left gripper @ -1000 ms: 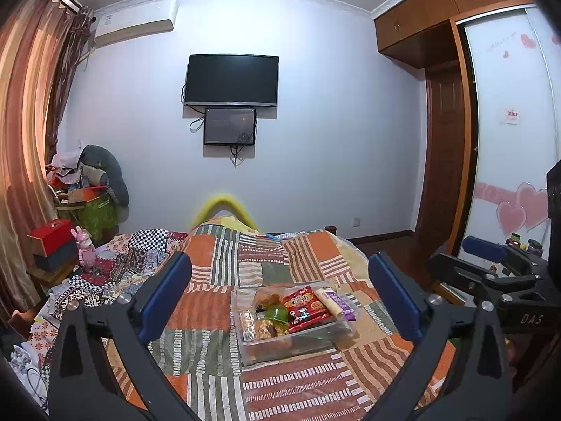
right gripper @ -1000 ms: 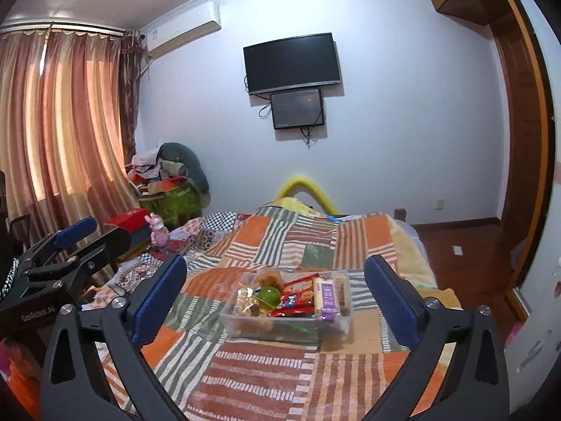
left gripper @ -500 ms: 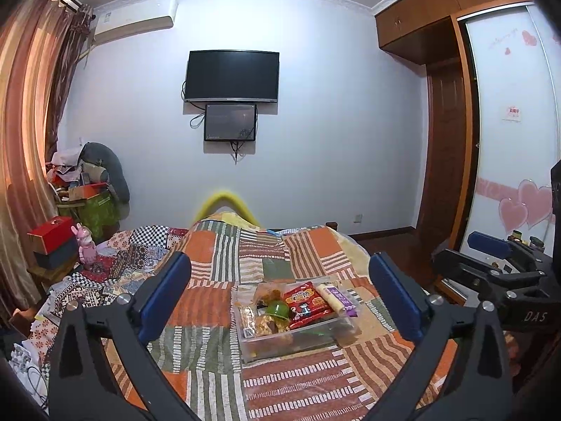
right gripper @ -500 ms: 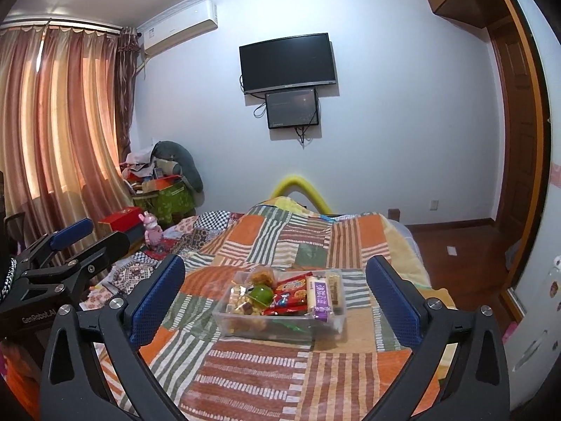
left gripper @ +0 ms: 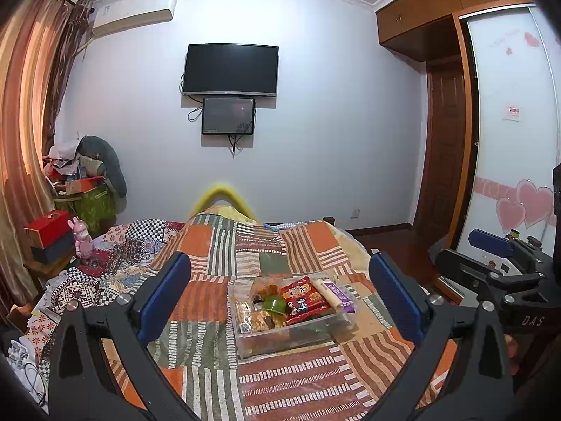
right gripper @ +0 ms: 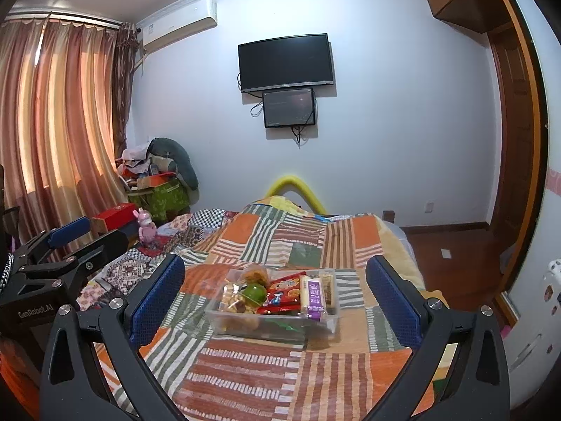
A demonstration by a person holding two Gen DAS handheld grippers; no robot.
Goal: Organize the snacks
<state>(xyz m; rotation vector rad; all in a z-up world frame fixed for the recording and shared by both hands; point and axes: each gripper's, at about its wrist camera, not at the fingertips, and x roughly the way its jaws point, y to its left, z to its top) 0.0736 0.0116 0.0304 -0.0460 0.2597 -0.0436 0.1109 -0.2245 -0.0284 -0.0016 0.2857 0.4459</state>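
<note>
A clear plastic box (left gripper: 280, 338) of snacks sits on the patchwork bedspread (left gripper: 224, 245). In it lie a red packet (left gripper: 303, 296), a green cup (left gripper: 273, 304), a purple bar (left gripper: 338, 294) and brown snack bags. The box also shows in the right wrist view (right gripper: 277, 326). My left gripper (left gripper: 280, 287) is open and empty, held back from the box and above it. My right gripper (right gripper: 275, 287) is open and empty too, at about the same distance. Each gripper shows at the edge of the other's view.
The bed's right edge drops to a wooden floor (right gripper: 455, 242). A wardrobe with heart stickers (left gripper: 519, 175) stands at the right. Boxes, a pink toy rabbit (right gripper: 145, 228) and a cluttered pile (left gripper: 84, 182) stand at the left by the curtains. A TV (left gripper: 231, 70) hangs on the far wall.
Both views have risen and drawn back slightly, so the box sits a little lower and smaller. Both grippers have stayed open and empty.
</note>
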